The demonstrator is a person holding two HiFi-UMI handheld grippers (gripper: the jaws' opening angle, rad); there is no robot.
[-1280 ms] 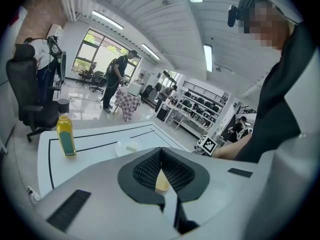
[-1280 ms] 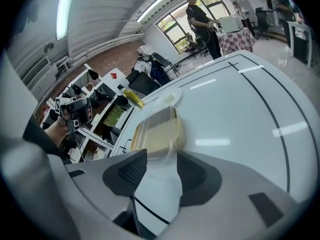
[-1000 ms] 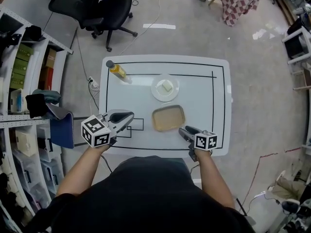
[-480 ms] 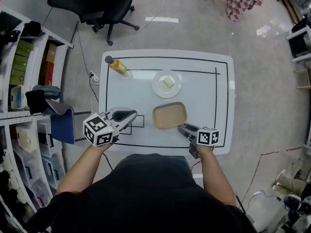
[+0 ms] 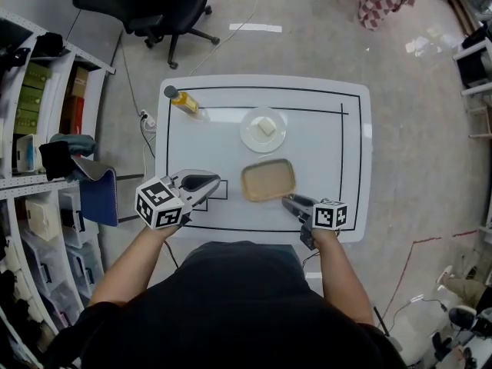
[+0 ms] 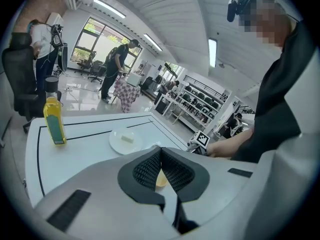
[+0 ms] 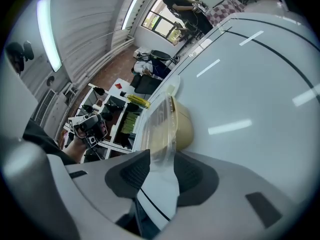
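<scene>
Pinching the near right rim of the clear tray [image 7: 161,115], the right gripper [image 7: 161,170] has its jaws clamped on the thin plastic edge. The tray has a tan filling and sits at the middle of the white table [image 5: 330,152], front half, inside the black border line. It looks tipped in the right gripper view; can't tell whether it is clear of the tabletop. The left gripper [image 6: 161,156] has its jaws pressed together with nothing between them. It is over the table's front left part, above a small black rectangle outline [image 5: 217,190], tips pointing toward the tray, just apart from it. The white plate [image 5: 263,130] with a pale block [image 5: 266,127] is just beyond the tray, not touching. The oil bottle [image 5: 183,101], yellow with a black cap, stands upright at the far left corner, well apart from both grippers. A black office chair [image 5: 165,6] is on the floor beyond the table; shelves [image 5: 34,121] are at left.
</scene>
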